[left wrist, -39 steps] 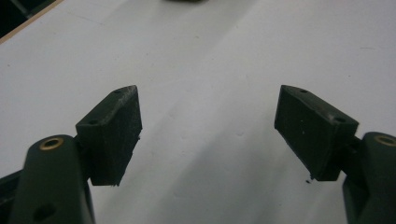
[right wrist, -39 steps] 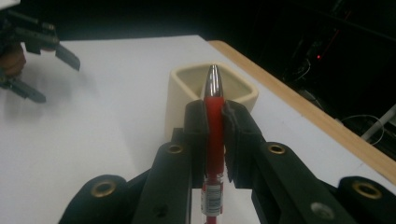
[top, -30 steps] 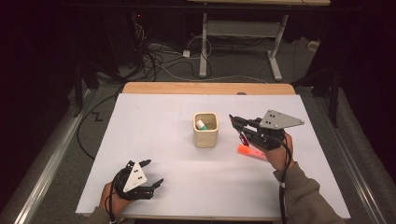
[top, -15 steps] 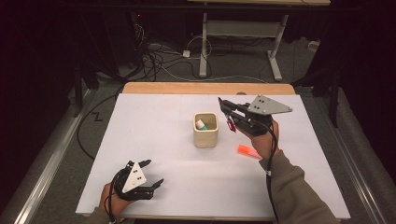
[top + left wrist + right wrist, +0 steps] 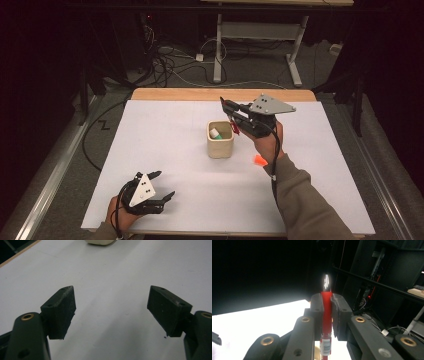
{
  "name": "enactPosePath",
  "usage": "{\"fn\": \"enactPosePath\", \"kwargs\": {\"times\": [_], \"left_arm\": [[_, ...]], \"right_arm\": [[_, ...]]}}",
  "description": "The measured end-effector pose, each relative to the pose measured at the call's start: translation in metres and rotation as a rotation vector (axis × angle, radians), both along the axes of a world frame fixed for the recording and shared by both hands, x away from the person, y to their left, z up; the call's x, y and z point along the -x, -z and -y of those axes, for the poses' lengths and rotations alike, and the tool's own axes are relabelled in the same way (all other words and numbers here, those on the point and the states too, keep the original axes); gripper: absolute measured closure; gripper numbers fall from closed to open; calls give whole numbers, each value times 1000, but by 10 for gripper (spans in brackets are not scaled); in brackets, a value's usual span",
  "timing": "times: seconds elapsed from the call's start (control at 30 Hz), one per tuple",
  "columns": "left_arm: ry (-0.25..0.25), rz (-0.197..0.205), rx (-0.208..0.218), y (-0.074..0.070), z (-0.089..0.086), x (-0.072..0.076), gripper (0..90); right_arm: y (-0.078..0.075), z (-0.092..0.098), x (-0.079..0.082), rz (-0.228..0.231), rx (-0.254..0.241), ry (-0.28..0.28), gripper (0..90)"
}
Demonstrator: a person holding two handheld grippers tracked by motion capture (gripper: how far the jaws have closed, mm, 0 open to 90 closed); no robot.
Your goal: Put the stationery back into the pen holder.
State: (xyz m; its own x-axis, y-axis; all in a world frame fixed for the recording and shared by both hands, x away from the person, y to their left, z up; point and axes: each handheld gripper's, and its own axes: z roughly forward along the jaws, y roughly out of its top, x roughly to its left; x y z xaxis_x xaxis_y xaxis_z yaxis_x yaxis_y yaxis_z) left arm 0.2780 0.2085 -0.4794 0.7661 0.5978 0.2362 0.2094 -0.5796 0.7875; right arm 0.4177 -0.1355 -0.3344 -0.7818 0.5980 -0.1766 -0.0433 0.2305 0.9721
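Observation:
My right gripper (image 5: pixel 227 107) is raised just right of and above a cream cup (image 5: pixel 220 140) in the middle of the white table, and it is shut on a red pen (image 5: pixel 234 125). In the right gripper view the red pen (image 5: pixel 326 312) stands upright, clamped between the two pads of the right gripper (image 5: pixel 327 298), with its shiny tip sticking up past them. A green and white thing (image 5: pixel 215 133) lies inside the cup. My left gripper (image 5: pixel 165 184) rests at the front left of the table, open. Nothing is between the fingers of the left gripper (image 5: pixel 111 307).
A small orange piece (image 5: pixel 259 160) lies on the white table (image 5: pixel 165 130) to the right of the cup, under my right wrist. The cup's base (image 5: pixel 100 242) shows at the top of the left gripper view. Cables and a desk frame (image 5: pixel 255 35) lie beyond the far wooden edge.
My right gripper has risen and moved left, from above the orange piece to beside the cup's rim, with the red pen in it. The left gripper has stayed put.

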Motion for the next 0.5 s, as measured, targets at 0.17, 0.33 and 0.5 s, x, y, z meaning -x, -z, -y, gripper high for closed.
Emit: {"fn": "enactPosePath", "kwargs": {"times": [0.17,0.33,0.5], "left_arm": [[3,0,2,0,0,1,223],[2,3,10,-1,-1,1,223],[8,1,11,0,-1,1,223]], "right_arm": [[-1,-8,-4,9,-8,-6,811],[3,-16,-9,-3,-8,-15,811],[9,-21,-14,-15,2,-12,811]]}}
